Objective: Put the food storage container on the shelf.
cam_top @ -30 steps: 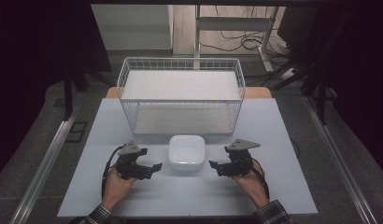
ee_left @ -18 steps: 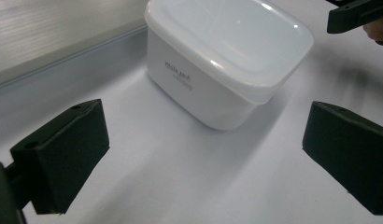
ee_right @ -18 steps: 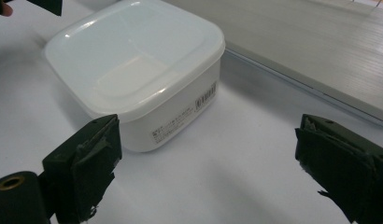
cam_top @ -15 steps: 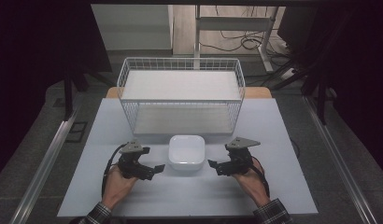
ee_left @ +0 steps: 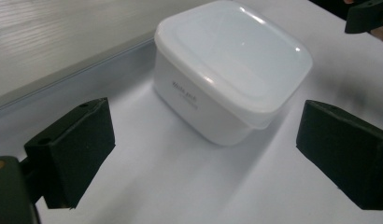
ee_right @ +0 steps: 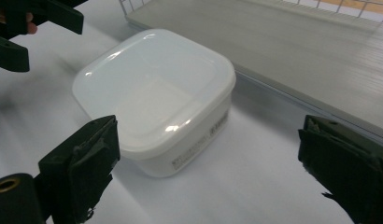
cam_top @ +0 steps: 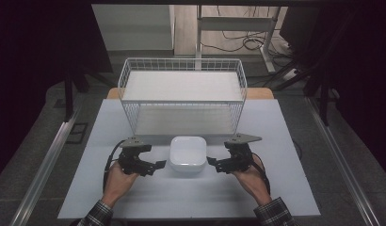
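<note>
A white square plastic container with a lid (cam_top: 187, 153) (ee_left: 231, 79) (ee_right: 157, 98) sits on the pale table, just in front of a white wire basket (cam_top: 182, 96). My left gripper (cam_top: 156, 165) (ee_left: 203, 154) is open a short way to the container's left, jaws pointing at it, nothing between them. My right gripper (cam_top: 213, 164) (ee_right: 213, 172) is open a short way to its right, also facing it and empty. Neither touches the container. Each gripper view has the other gripper at a top corner.
The wire basket holds a flat white board (cam_top: 181, 85) and stands across the back half of the table (cam_top: 148, 202). Its front rim (ee_right: 292, 98) runs close behind the container. Dark floor and metal rails flank the table.
Both grippers have edged slightly inward toward the container. The container has not moved.
</note>
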Tool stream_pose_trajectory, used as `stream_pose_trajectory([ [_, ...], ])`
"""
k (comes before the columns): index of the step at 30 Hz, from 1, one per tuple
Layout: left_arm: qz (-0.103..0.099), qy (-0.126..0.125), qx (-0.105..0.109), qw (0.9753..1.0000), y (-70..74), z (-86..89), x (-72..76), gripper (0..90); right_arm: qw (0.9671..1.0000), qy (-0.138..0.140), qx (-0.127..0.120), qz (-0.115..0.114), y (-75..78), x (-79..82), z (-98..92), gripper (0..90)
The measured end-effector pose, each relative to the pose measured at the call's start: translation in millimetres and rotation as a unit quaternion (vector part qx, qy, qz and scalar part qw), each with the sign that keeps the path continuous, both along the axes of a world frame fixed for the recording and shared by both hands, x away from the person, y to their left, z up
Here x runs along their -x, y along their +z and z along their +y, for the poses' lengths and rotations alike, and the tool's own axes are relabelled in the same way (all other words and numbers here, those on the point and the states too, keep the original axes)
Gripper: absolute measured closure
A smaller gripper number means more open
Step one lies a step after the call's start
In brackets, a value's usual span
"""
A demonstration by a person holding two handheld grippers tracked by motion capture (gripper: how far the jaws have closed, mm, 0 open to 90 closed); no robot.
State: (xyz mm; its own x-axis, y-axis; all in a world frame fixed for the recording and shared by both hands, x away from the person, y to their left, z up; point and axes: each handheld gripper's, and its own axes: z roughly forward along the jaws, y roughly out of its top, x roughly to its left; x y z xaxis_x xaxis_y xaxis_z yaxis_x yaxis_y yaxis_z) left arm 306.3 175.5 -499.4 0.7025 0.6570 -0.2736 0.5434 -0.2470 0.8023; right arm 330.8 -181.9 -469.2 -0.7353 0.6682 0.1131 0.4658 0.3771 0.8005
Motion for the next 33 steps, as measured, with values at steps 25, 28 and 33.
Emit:
stream_pose_trajectory([
  [25,0.014,-0.023,-0.032,0.9991,0.9,-40.1,-37.1,18.4,0.9982,0.02,0.03,0.049,-4.5,-28.8,42.5,22.6],
  [28,0.023,-0.024,-0.029,0.999,-5.4,-41.7,-42.3,18.9,0.9976,0.021,0.033,0.057,-8.5,-30.3,43.5,24.7],
  [33,0.05,-0.037,0.011,0.998,-11.7,-36.8,-45.8,23.7,0.9952,0.019,0.009,0.096,-15.3,-34.9,39.0,28.2],
])
